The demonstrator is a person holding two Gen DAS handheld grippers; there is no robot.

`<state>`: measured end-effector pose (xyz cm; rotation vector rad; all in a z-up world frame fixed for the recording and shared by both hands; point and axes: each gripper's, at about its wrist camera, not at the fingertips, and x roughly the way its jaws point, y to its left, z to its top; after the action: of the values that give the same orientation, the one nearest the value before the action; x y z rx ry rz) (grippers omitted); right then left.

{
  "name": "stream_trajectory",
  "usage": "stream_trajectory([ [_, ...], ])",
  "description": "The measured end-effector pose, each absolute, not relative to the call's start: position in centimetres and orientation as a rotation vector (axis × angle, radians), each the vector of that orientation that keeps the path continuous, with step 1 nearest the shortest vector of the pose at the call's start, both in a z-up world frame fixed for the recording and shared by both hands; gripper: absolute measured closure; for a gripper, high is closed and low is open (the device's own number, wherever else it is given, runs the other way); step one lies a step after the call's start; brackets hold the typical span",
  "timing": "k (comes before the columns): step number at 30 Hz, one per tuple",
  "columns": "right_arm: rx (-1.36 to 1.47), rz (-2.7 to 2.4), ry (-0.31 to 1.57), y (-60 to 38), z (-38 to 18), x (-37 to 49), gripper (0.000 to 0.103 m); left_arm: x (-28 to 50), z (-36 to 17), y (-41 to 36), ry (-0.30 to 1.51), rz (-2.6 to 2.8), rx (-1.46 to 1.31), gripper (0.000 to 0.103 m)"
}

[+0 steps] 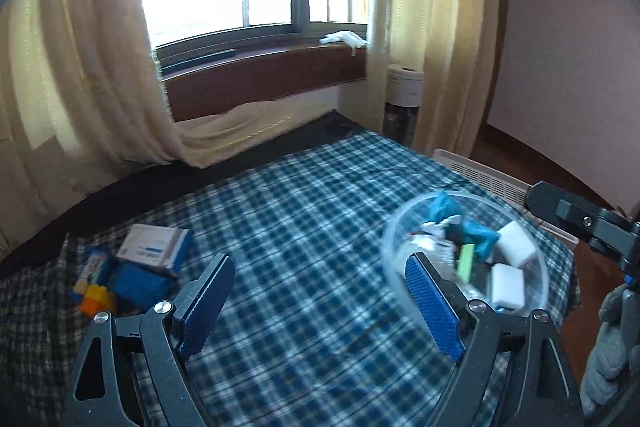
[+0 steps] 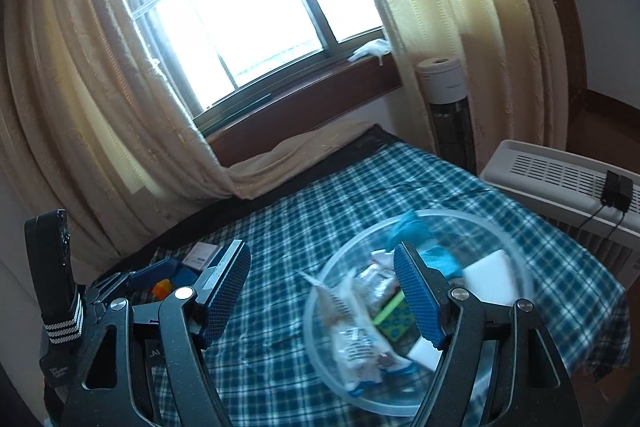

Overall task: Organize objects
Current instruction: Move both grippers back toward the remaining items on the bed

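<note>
Nearest me, my left tongs (image 1: 320,303) stand wide with nothing between the pads, only plaid cloth (image 1: 304,227) beneath. My right tongs (image 2: 320,295) are parted about halfway and also empty; their right finger (image 2: 420,295) hangs over the clear bowl (image 2: 516,255), not gripping it as far as I can tell.

The bowl sits on the right of the tabletop, close to the cloth's right edge, and already holds white blocks (image 1: 516,241), teal pieces (image 1: 476,231), a green bar and crinkled packets (image 2: 360,327). I judge that the main risk: a careless sweep of either tongs could clip the rim and push the bowl toward that edge, or tip its load out.

On the left lies the loose pile still to sort: a white-and-blue box (image 1: 154,249), a blue item (image 1: 140,285) and an orange brick (image 1: 94,301), near the cloth's left border. Nudging them outward could drop them.

Between pile and bowl the cloth is bare, good room for travel. Farther off, the curtain (image 1: 100,87) drapes onto the far edge, and a white slatted unit (image 2: 560,183) stands beyond the right side.
</note>
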<state>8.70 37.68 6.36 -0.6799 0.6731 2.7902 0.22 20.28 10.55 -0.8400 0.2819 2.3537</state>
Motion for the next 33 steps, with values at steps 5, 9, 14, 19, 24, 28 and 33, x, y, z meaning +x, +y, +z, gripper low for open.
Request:
stream_trajectory([
  [5,-0.718,2.833,0.645,34.9,6.4,6.6,0.028,-1.8,10.8,15.8,0.268,2.451,-0.841,0.013],
  [9,-0.750,2.867,0.612,32.7,6.5,4.7,0.028,-3.5,10.4,12.4,0.265,2.529,-0.852,0.013],
  [14,-0.802,2.901,0.585,30.2,6.1,2.0,0.028,-6.1,9.4,7.9,0.268,2.631,-0.878,0.013],
  [19,-0.870,2.938,0.541,27.6,5.3,-1.7,0.028,-9.5,7.9,3.8,0.243,2.714,-0.949,0.013],
  [24,-0.943,2.974,0.518,25.2,4.3,-5.6,0.028,-11.5,5.2,2.1,0.233,2.705,-1.041,0.013],
  [28,-1.006,3.024,0.461,22.9,3.3,-8.5,0.028,-12.5,3.4,1.5,0.210,2.686,-1.105,0.013],
  [33,-1.119,3.050,0.404,20.6,1.3,-11.8,0.028,-13.9,1.7,1.2,0.180,2.659,-1.176,0.021],
])
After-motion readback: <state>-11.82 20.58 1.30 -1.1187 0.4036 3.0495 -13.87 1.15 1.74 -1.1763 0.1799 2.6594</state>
